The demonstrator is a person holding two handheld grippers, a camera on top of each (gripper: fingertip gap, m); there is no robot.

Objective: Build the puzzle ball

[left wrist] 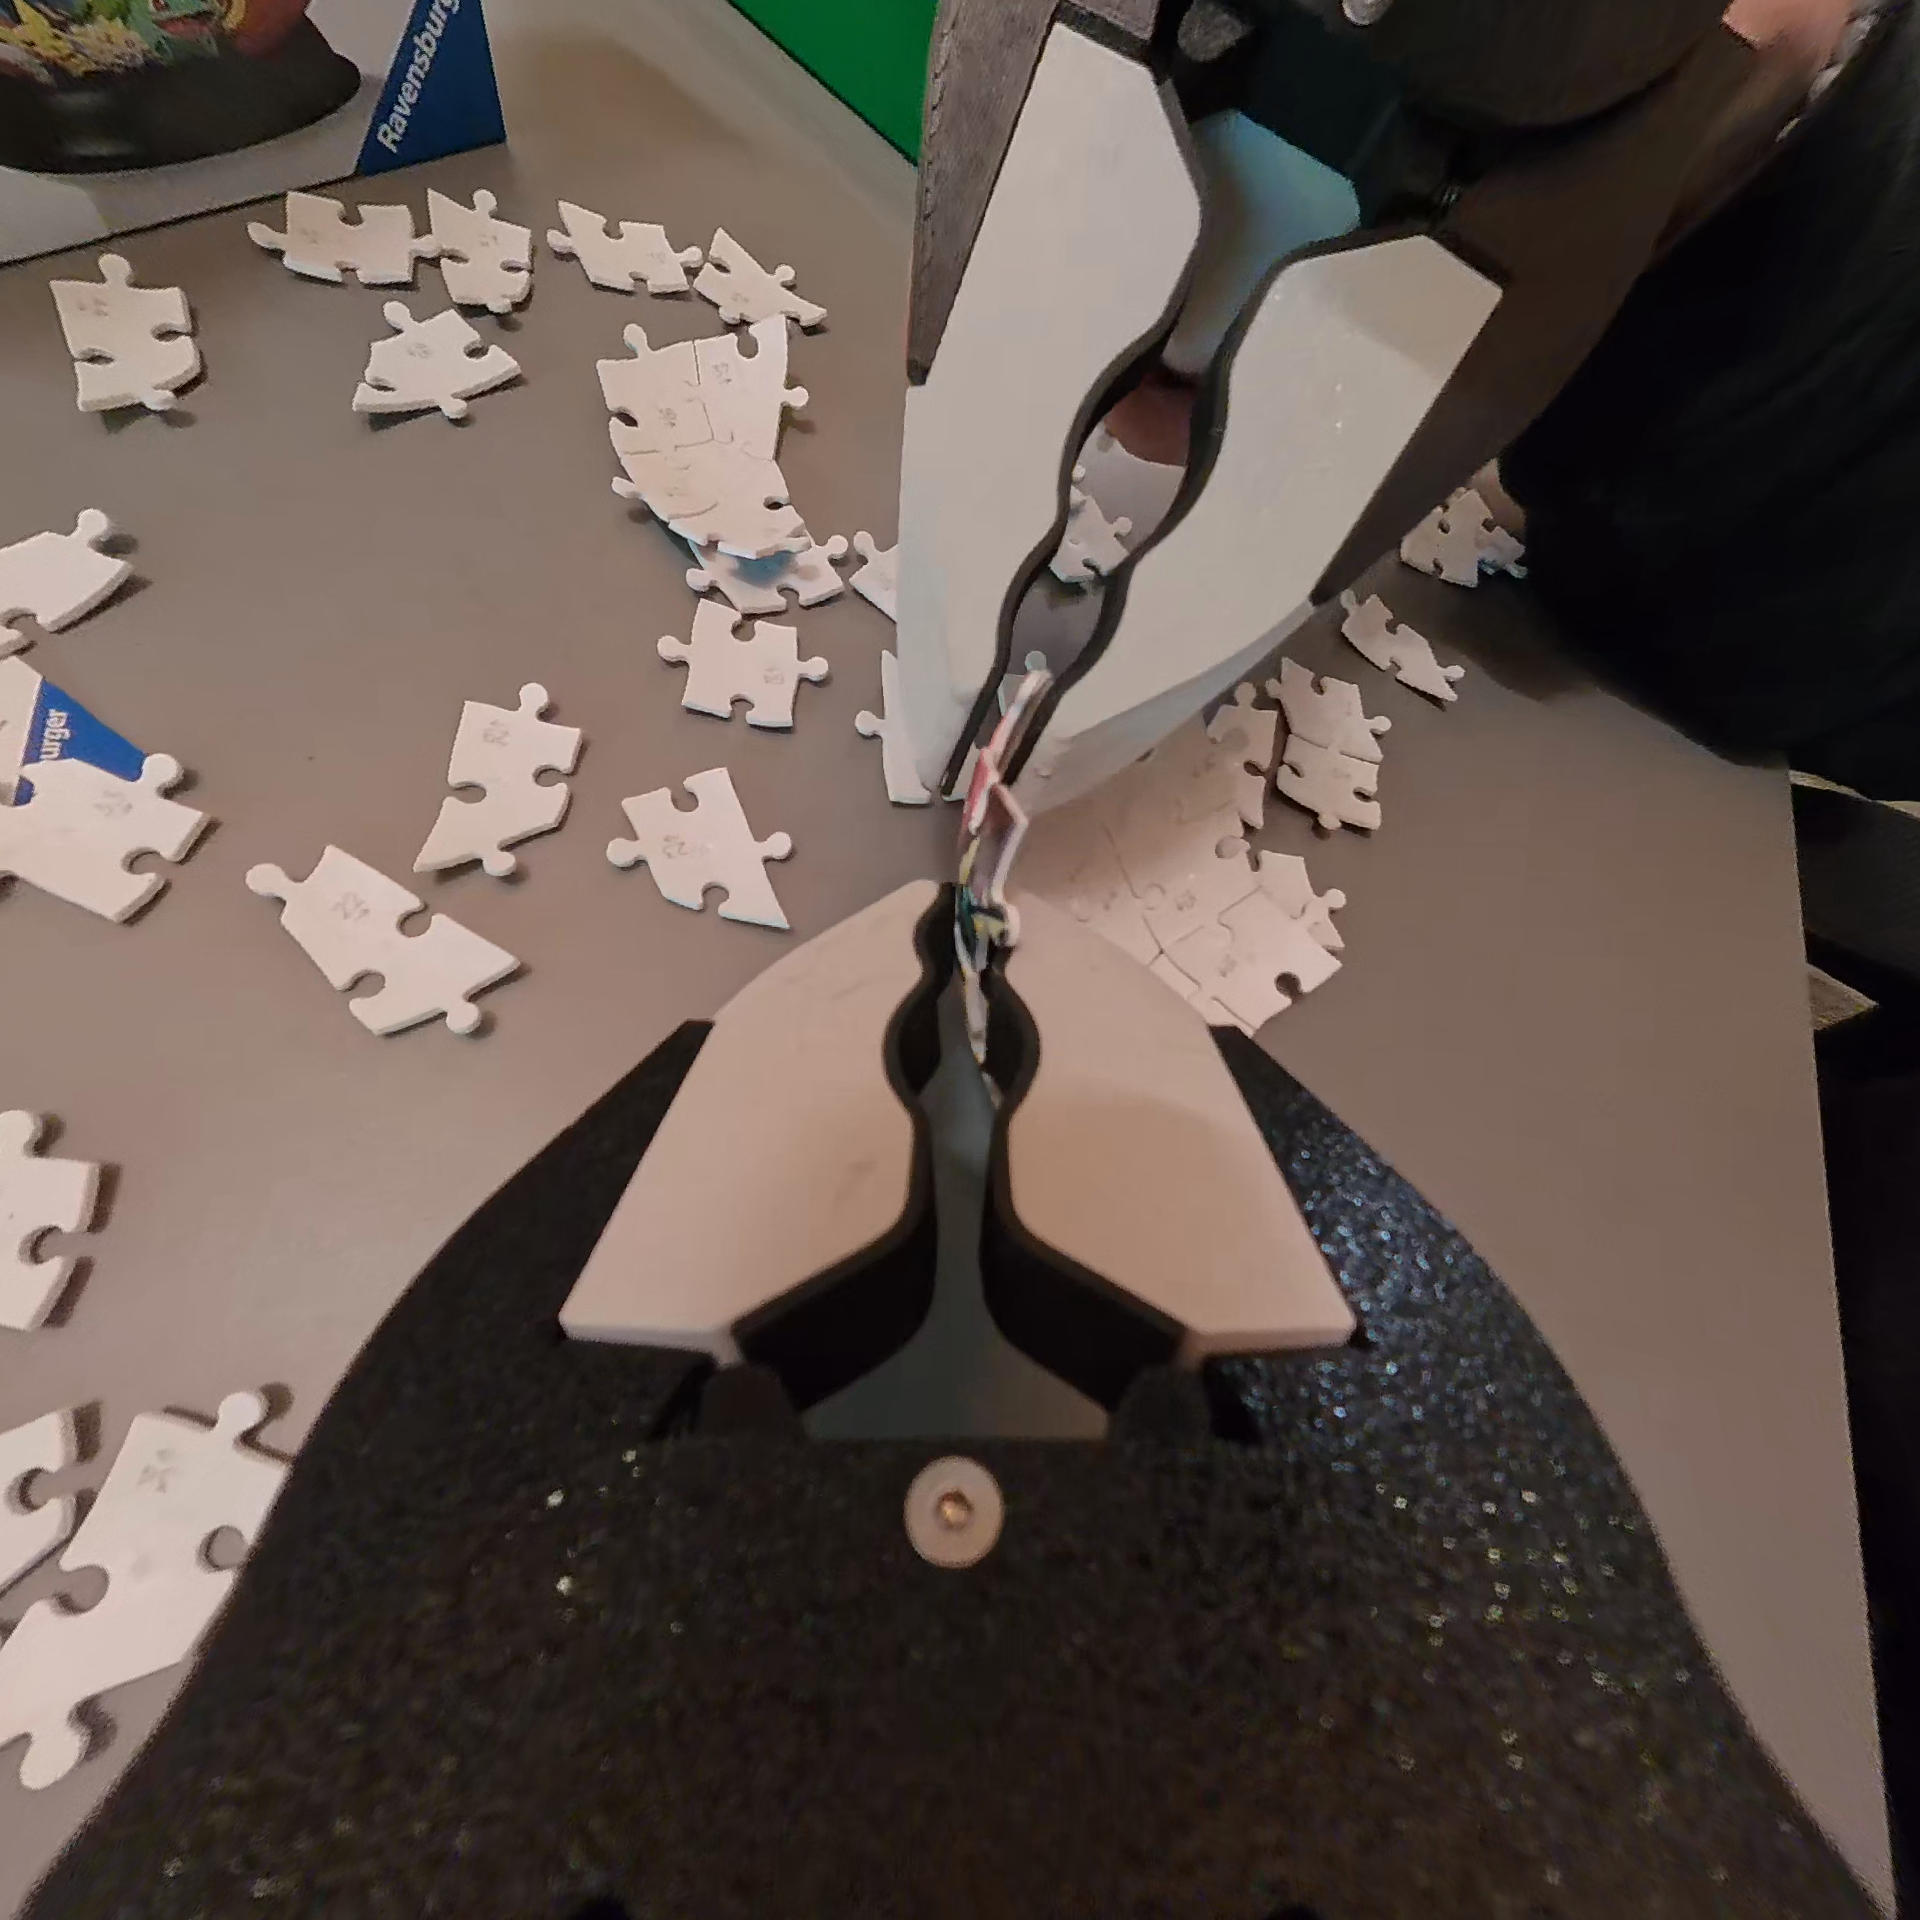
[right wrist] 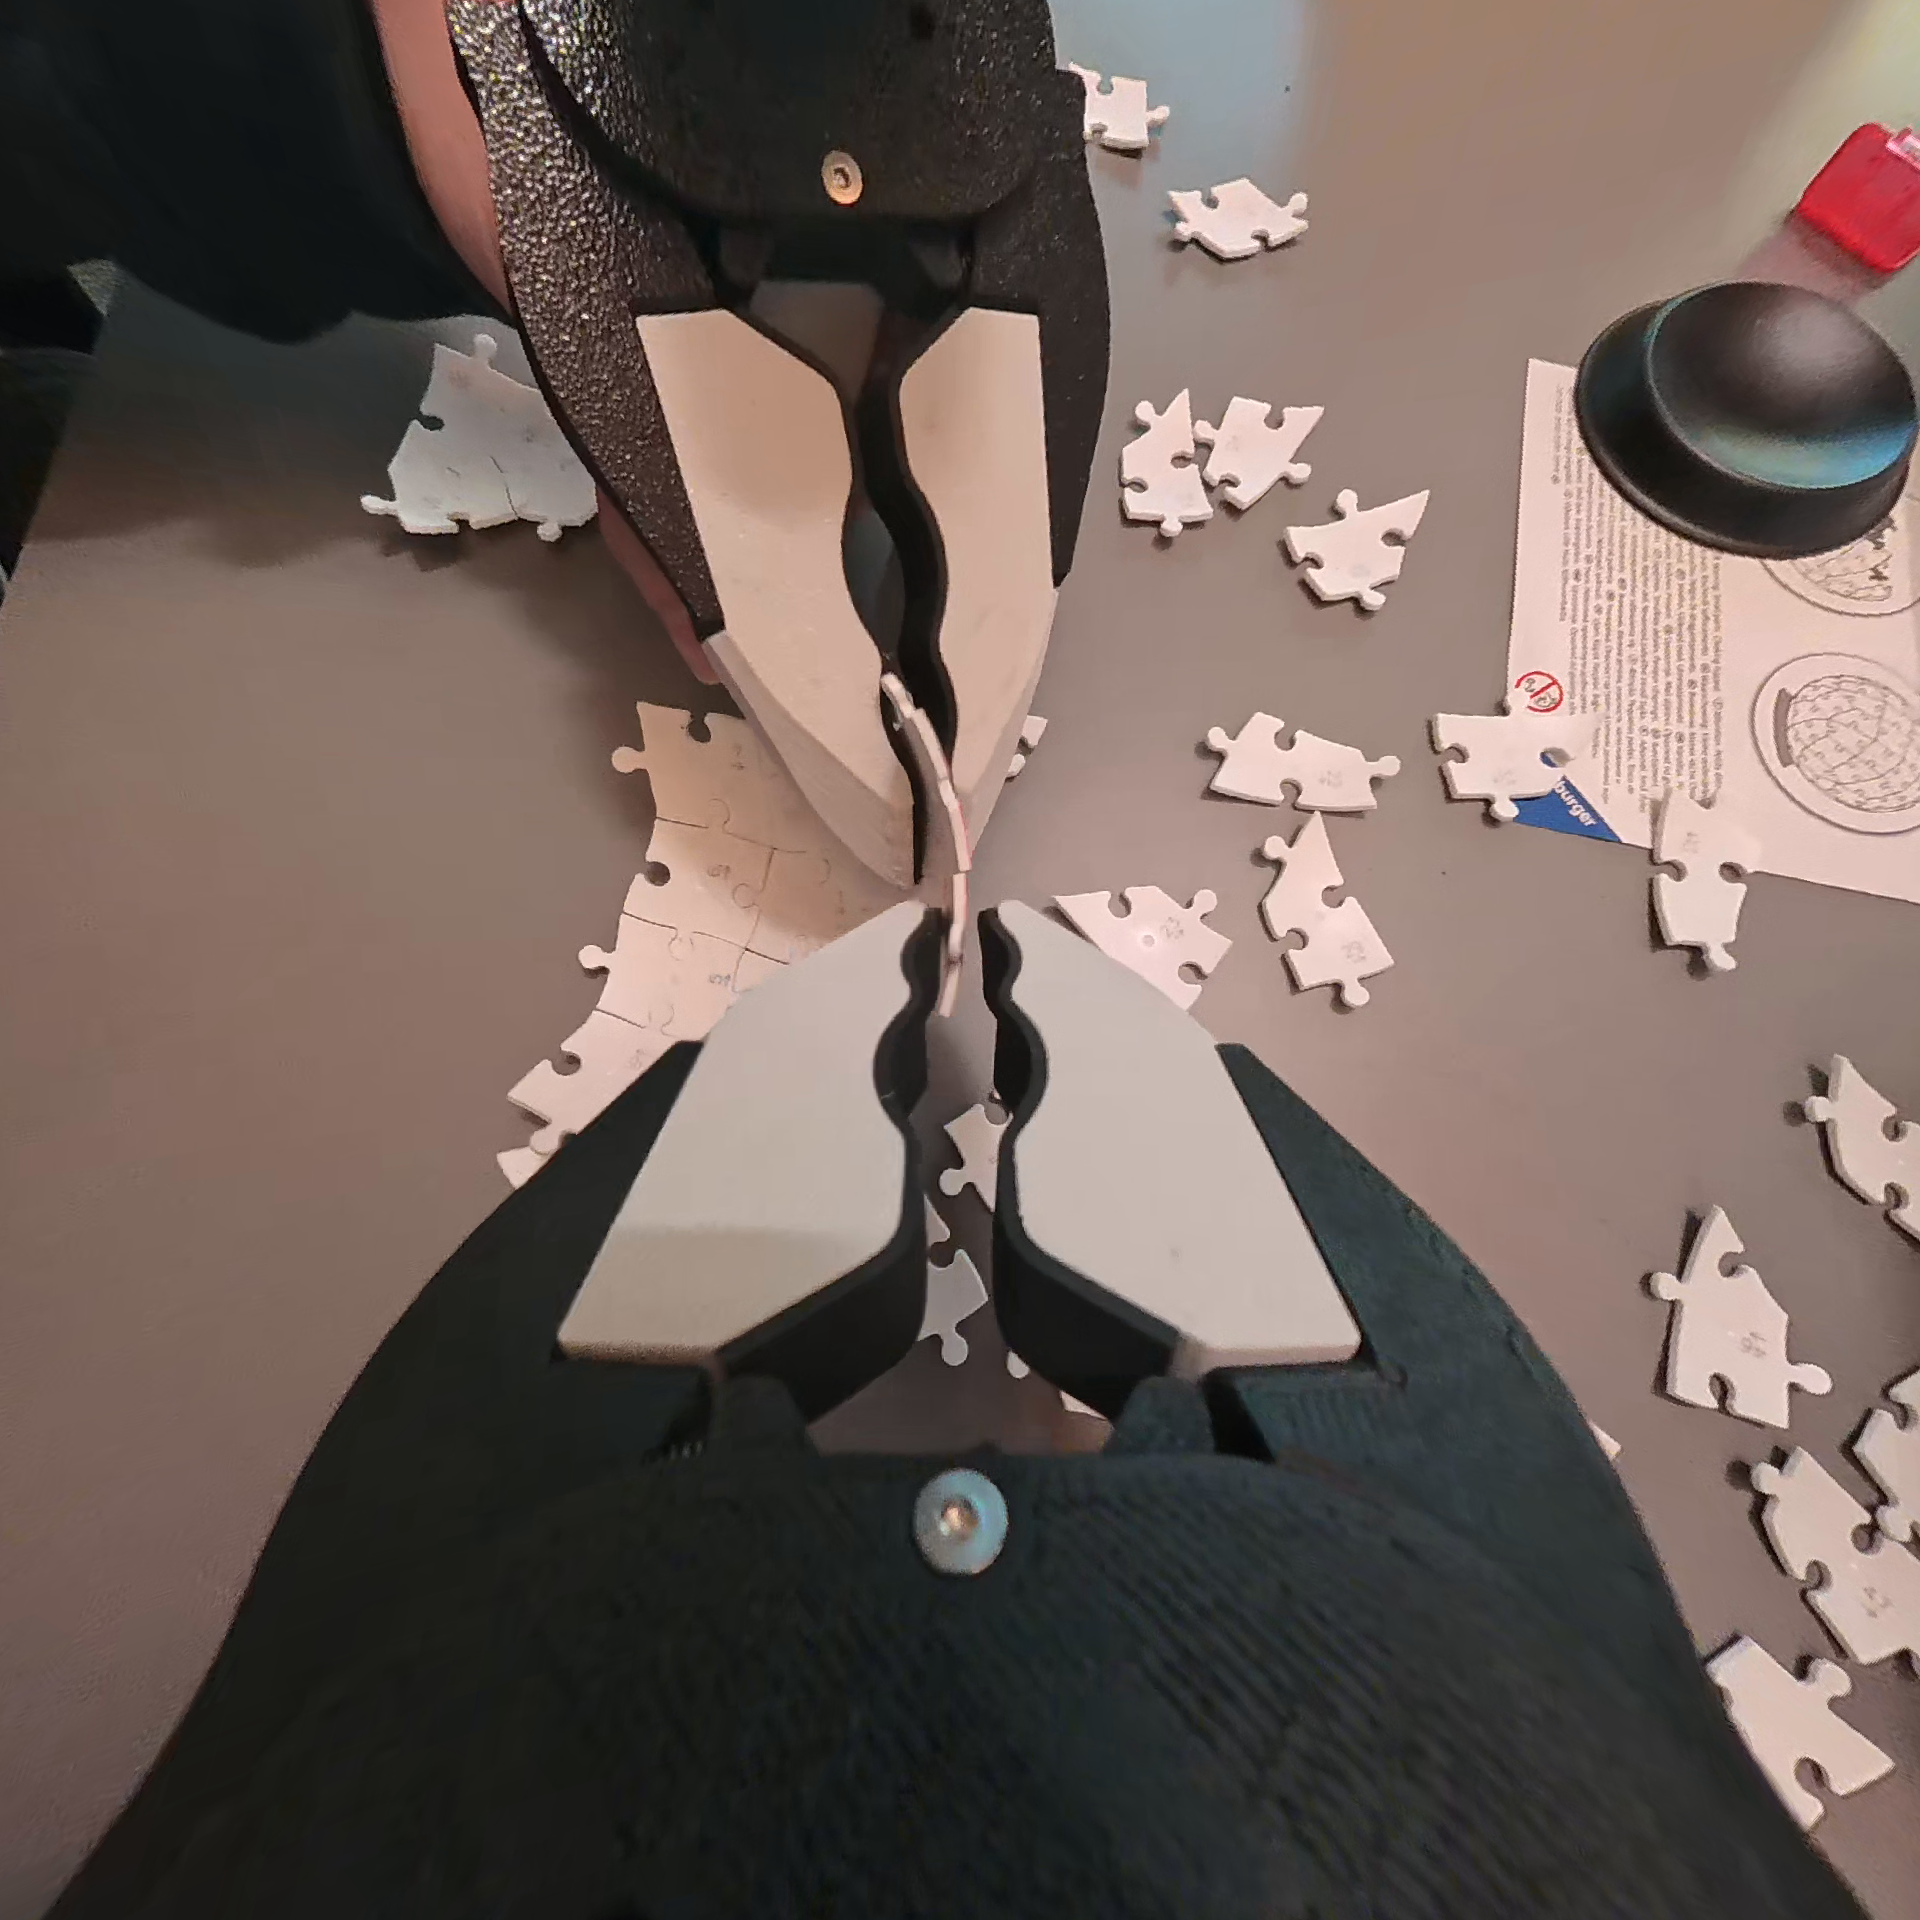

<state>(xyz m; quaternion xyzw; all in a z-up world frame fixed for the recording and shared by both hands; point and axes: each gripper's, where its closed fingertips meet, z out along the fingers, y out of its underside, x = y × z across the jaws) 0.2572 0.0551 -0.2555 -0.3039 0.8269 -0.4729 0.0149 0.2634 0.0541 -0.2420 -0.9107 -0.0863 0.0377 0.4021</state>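
My left gripper [left wrist: 971, 904] is shut on a curved puzzle piece [left wrist: 982, 940], held edge-on with its printed face to one side. In the right wrist view the left gripper [right wrist: 935, 831] comes in from the top, clamping that piece [right wrist: 930, 758]. A second piece [right wrist: 951, 956] continues from it, edge-on between the fingers of my right gripper [right wrist: 956, 920]. It lies against the left pad, and a gap shows between it and the right pad, so the right gripper is open. In the left wrist view the right gripper [left wrist: 997, 758] reaches down from the top.
Many white face-down puzzle pieces lie on the grey table [left wrist: 312, 582]. A joined curved section [right wrist: 707, 894] lies under the grippers, and another [left wrist: 696, 447] farther off. A black domed stand [right wrist: 1745, 416] sits on a printed sheet [right wrist: 1662, 727]. A puzzle box [left wrist: 208, 83] stands at the back left. My two grippers' fingertips are within a few centimetres of each other.
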